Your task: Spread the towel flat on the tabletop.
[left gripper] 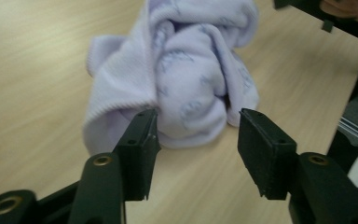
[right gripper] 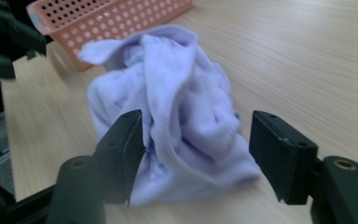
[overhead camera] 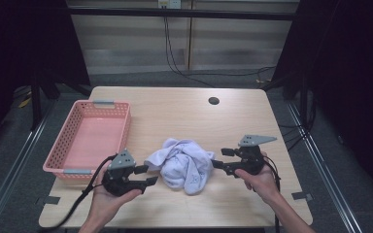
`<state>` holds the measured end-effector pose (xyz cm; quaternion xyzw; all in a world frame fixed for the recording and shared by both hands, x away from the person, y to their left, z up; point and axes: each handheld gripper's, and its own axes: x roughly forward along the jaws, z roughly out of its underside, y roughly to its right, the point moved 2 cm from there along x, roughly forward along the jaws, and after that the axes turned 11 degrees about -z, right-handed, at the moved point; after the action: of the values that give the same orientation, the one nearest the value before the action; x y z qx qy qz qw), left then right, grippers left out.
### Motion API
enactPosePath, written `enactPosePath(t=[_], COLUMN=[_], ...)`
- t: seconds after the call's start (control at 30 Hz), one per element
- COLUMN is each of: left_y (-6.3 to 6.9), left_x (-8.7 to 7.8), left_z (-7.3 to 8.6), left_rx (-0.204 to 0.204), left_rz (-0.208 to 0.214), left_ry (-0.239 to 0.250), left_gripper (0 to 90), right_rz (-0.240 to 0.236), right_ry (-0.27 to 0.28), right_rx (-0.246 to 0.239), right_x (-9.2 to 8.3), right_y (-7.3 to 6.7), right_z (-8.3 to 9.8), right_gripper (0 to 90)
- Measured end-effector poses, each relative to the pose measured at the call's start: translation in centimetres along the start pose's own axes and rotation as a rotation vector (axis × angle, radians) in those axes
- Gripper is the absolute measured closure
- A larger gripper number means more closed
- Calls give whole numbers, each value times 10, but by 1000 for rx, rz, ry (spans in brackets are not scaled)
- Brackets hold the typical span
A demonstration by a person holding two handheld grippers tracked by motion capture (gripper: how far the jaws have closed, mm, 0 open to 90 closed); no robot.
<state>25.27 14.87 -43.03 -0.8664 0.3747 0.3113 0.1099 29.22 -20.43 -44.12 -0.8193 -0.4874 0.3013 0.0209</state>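
On the tabletop (overhead camera: 184, 109), a crumpled lilac towel (overhead camera: 184, 165) lies at centre. Left tongs (overhead camera: 144, 175) at its 9 o'clock and right tongs (overhead camera: 221, 158) at 3 o'clock both stand released, gripping nothing. At 10 o'clock sits a pink basket (overhead camera: 65, 133).

Left gripper (overhead camera: 144, 175) jaws parted, right gripper (overhead camera: 220, 158) jaws parted, facing inward

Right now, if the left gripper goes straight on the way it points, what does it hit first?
Likely the crumpled lavender towel: the left gripper stands open and aims at its near edge. Depth is hard to judge.
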Motion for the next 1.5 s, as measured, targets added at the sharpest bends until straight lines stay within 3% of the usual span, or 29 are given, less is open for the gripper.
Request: enactPosePath(t=[0.1,0.13,0.17,0.2,0.3,0.33,0.37,0.4,0.43,0.47,0.53,0.63,0.87,0.93,0.97,1.07,1.17,1.3,1.37,1.5], left_y=[2,2,2,3,7,6,3,3,3,1,-1,-5,-7,-10,-13,-14,-16,-23,-28,-43], left_x=[15,32,32,40,61,67,78,78,81,82,80,74,56,52,48,44,37,27,20,3], left_z=[5,3,3,1,-9,-12,-15,-15,-14,-13,-12,-13,-28,-32,-34,-36,-41,-47,-48,-49], left_rx=[-19,-23,-23,-6,24,34,9,9,15,9,-2,-28,-50,-64,-83,-79,-94,-105,-124,-158], left_rz=[16,21,21,27,36,9,20,20,3,10,18,36,63,66,83,83,92,87,80,57], left_ry=[9,11,11,19,6,8,2,2,7,8,26,55,138,154,179,196,220,254,277,321], left_gripper=[524,524,524,523,503,516,528,584,584,637,714,781,798,808,811,833,844,847,847,850], right_rz=[-39,-40,-40,-53,-60,-81,-90,-90,-85,-74,-85,-42,-26,7,4,17,57,122,134,205], right_ry=[-21,-33,-33,-44,-48,-42,-51,-51,-76,-74,-46,12,82,109,116,120,131,198,211,257], right_rx=[-20,-24,-24,-17,-19,-21,-17,-17,-37,-50,-32,-6,4,21,26,29,36,63,71,95], right_x=[20,26,26,37,46,53,56,56,59,58,53,37,13,0,-4,-10,-19,-44,-50,-76], right_y=[1,3,3,5,6,6,6,6,5,4,5,13,21,28,29,30,33,45,49,63], right_z=[-14,-16,-16,-18,-18,-16,-15,-15,-14,-14,-15,-20,-31,-34,-34,-34,-35,-40,-41,-45], right_gripper=[405,415,415,417,437,494,550,550,573,647,770,841,835,852,853,855,855,856,857,859])
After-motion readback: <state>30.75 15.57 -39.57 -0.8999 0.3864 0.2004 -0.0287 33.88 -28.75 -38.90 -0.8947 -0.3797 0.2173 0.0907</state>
